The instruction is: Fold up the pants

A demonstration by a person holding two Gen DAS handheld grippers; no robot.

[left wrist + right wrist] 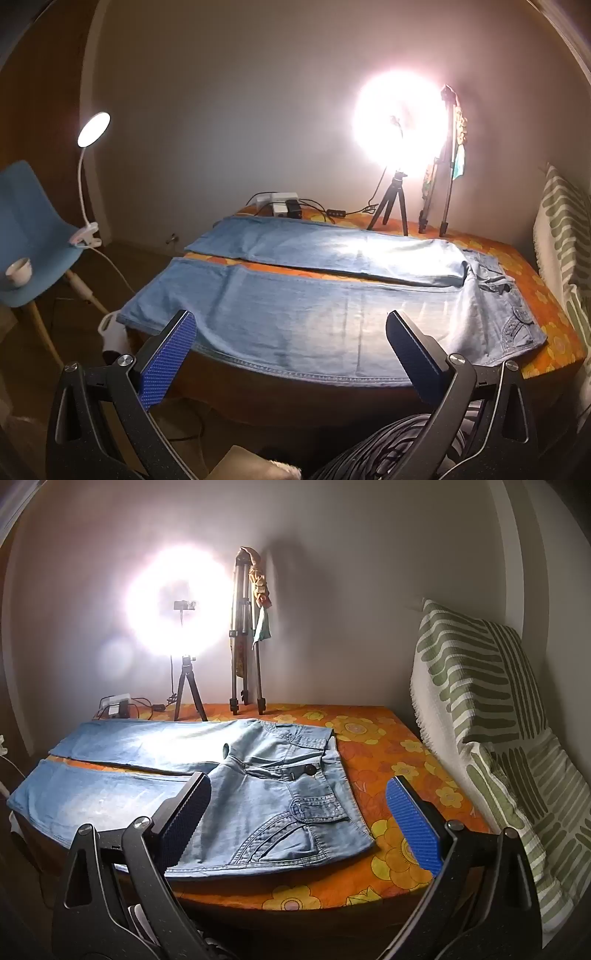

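Pants (295, 295) flat on table, just beyond both open grippers

The pants (236, 775) are light blue denim, faded paler along the legs, with a dark button at the waist, and they lie on an orange tablecloth (388, 753) printed with yellow flowers. Both grippers are black with blue ribbed pads (413, 823). The blanket (491, 701) is white with green stripes, and the chair (29, 229) is blue.
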